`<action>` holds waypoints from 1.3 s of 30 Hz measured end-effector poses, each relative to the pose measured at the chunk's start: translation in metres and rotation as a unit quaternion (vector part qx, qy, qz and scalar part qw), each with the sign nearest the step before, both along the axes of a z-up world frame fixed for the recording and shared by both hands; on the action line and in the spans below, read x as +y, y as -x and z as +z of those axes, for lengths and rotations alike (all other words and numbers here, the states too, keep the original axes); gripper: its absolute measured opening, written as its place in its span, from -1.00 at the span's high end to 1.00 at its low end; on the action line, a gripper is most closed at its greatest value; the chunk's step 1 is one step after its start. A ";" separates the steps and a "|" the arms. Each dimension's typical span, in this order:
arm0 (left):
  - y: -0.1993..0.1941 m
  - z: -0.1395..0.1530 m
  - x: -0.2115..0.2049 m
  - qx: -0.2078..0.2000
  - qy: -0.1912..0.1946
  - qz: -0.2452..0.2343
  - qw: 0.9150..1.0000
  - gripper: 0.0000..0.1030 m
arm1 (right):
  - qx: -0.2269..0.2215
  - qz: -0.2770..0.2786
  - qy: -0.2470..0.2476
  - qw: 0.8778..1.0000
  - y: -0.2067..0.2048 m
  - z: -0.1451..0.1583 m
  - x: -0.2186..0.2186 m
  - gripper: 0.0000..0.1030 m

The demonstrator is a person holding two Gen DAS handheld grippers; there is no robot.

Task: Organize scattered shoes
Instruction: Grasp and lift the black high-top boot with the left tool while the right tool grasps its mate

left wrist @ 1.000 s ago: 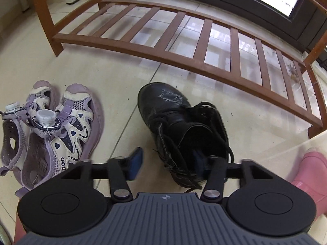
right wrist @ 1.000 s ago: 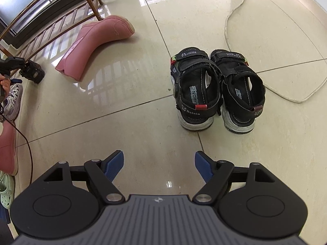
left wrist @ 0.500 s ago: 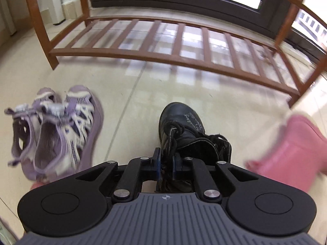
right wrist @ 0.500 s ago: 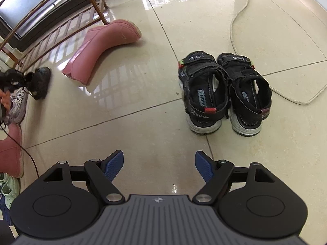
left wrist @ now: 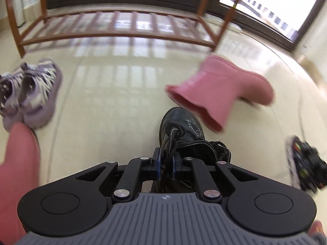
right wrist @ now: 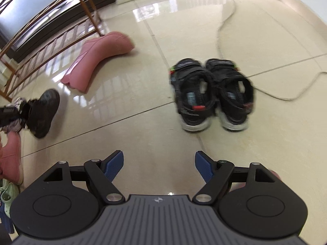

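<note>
Glossy cream tile floor (left wrist: 122, 106) carries everything. Brown wooden slatted shoe rack (left wrist: 114, 28) stands at the far side by dark-framed windows; its low shelf shows bare slats.

Black lace-up leather boot (left wrist: 184, 130) w/ pale script on the toe is pinched by the left tool (left wrist: 166, 163), pads closed narrow on the laced front/tongue, toe pointing away from the tool. In the right wrist view the same boot (right wrist: 44, 112) hangs at far left, clamped by that tool; looks off the floor, can't say for sure.

Pink rubber rain boot (left wrist: 220, 89) lies on its side just beyond the black boot, opening toward it, between boot & rack's right leg. A second pink boot (left wrist: 18, 163) sits blurred at lower left. Pair of lilac-and-white strap sandals (left wrist: 30, 94) lies left, side by side, well apart from the held boot.

Right tool (right wrist: 159, 165) stands wide, nothing between the blue pads, over bare floor. Ahead of it: pair of black strap sandals w/ grey soles (right wrist: 212, 94), together, heels toward the tool. White cable (right wrist: 224, 20) curves across the floor past them. Pale green clog (right wrist: 8, 192) at the left edge.
</note>
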State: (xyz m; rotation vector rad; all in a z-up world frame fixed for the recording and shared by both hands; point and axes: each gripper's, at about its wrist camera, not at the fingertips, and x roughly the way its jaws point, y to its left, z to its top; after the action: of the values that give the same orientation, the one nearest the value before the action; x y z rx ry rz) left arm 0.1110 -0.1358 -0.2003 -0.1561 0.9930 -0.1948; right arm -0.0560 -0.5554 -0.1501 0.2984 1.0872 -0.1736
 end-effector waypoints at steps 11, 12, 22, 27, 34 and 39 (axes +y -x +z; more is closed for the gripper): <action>0.059 0.009 -0.063 -0.002 0.021 -0.112 0.994 0.78 | 0.031 -0.184 0.046 0.981 0.118 0.026 -0.064 -0.60; 0.062 0.009 -0.070 -0.001 0.024 -0.120 0.992 0.78 | 0.042 -0.203 0.048 0.977 0.132 0.024 -0.068 -0.60; 0.081 0.010 -0.126 -0.002 0.030 -0.190 0.981 0.78 | 0.156 -0.359 0.042 0.919 0.249 -0.031 -0.083 -0.60; 0.087 0.010 -0.148 0.002 0.037 -0.205 0.978 0.78 | 0.191 -0.428 0.014 0.883 0.288 -0.062 -0.082 -0.57; 0.089 0.007 -0.171 0.010 0.044 -0.208 0.977 0.78 | 0.223 -0.474 -0.018 0.852 0.323 -0.076 -0.070 -0.41; 0.089 0.005 -0.183 0.013 0.044 -0.214 0.976 0.78 | 0.232 -0.510 -0.056 0.826 0.339 -0.082 -0.064 -0.41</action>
State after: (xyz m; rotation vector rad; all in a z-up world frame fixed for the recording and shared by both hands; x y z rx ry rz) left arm 0.0219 -0.3185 -0.1955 -0.0226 1.0364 -0.6333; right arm -0.3951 -0.6194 -0.2325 0.9734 1.3221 -1.1988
